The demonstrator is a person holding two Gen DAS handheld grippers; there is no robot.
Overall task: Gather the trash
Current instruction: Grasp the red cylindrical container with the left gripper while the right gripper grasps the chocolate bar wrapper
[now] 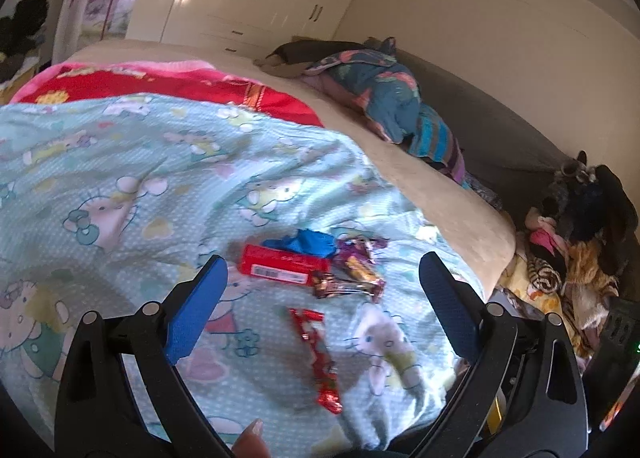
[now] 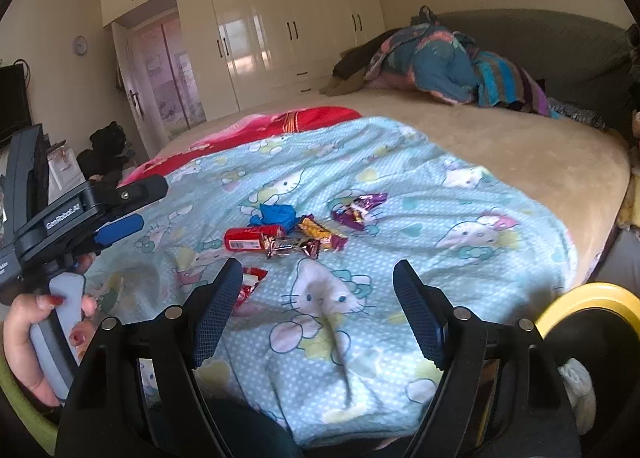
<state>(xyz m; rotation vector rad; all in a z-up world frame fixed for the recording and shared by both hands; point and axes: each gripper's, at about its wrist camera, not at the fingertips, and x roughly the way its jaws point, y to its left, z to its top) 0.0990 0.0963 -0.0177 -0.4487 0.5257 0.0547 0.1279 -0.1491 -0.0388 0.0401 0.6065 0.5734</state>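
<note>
Several wrappers lie together on the pale blue cartoon-print blanket [image 1: 120, 162]: a red box [image 1: 280, 268], a blue crumpled piece [image 1: 308, 244], a purple wrapper [image 1: 356, 258], a shiny brown wrapper [image 1: 344, 284] and, nearer, a long red wrapper [image 1: 316, 354]. My left gripper [image 1: 323, 258] hovers open just short of them, nothing between its fingers. In the right wrist view the same red box [image 2: 244, 240], blue piece [image 2: 276, 214], purple wrapper [image 2: 360, 210] and orange wrapper [image 2: 320, 234] lie ahead of my open, empty right gripper [image 2: 318, 263]. The red wrapper [image 2: 250, 282] is half hidden behind its left finger.
A hand [image 2: 24, 338] holds the left gripper [image 2: 154, 202] at the left. A yellow-rimmed container [image 2: 588, 294] sits at the lower right. Bundled bedding [image 2: 440, 62] lies by the headboard. Clothes [image 1: 568, 258] are heaped beyond the bed's right edge. White wardrobes [image 2: 280, 26] line the far wall.
</note>
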